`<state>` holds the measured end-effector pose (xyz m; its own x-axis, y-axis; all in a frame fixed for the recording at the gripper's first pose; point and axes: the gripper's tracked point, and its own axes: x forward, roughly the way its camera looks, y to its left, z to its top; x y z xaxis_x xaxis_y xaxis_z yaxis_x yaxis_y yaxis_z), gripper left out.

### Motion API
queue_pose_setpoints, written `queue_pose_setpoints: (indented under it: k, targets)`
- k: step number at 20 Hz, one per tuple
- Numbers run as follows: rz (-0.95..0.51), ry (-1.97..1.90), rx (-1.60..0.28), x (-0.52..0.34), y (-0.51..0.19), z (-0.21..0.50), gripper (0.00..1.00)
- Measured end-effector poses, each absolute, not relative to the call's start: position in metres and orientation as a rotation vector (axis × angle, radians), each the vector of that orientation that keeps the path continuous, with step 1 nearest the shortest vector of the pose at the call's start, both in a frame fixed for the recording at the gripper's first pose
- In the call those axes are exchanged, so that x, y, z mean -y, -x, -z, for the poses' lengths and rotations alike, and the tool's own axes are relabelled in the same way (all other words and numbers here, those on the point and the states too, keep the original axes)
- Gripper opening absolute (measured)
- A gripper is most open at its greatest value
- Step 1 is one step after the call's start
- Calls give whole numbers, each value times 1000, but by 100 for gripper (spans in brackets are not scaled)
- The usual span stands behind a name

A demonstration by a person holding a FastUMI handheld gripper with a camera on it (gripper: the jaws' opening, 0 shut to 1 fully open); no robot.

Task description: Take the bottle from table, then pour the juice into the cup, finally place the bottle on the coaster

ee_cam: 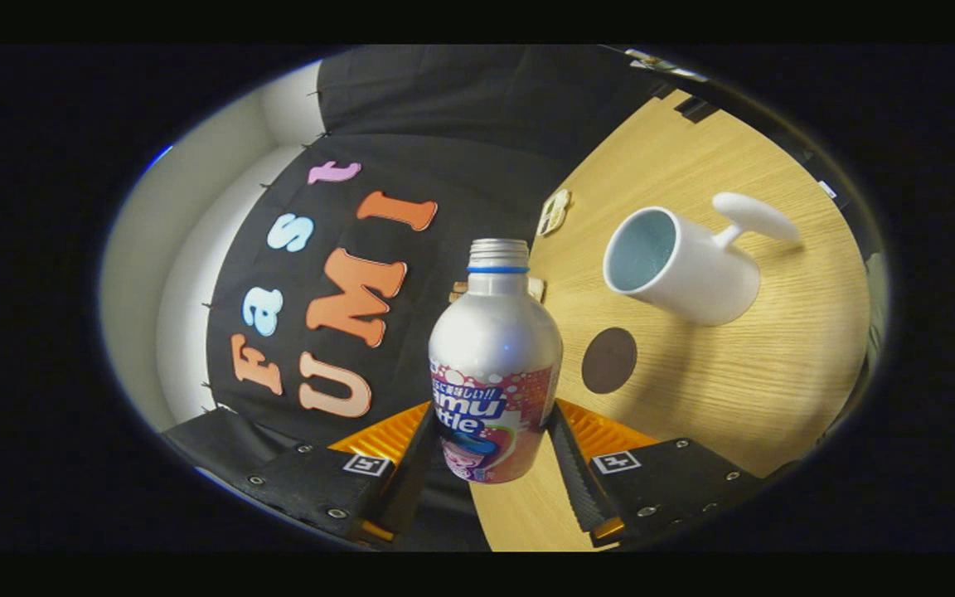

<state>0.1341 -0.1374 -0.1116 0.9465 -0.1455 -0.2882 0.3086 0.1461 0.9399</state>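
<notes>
Gripper view: the gripper (490, 439) is clamped on the silver bottle (494, 365), both fingers pressing its labelled lower body, cap off. Beyond the fingers on the wooden table (734, 390) lie the dark round coaster (608, 360) and, further off, the white cup (681, 264).

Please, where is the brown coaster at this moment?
In the gripper view, the round brown coaster lies flat on the wooden table, beyond the tool, between the held silver bottle and the white cup.
</notes>
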Motion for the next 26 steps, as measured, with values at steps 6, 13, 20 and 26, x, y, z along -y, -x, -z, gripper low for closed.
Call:
queue_pose_setpoints:
  k: [6,13,20,26]
  targets:
    - [348,-1534,-133,147,-138,112,73]
    - [348,-1663,-118,153,-142,109,73]
    - [351,-1737,-137,152,-142,112,73]
    - [348,-1803,-130,157,-137,107,74]
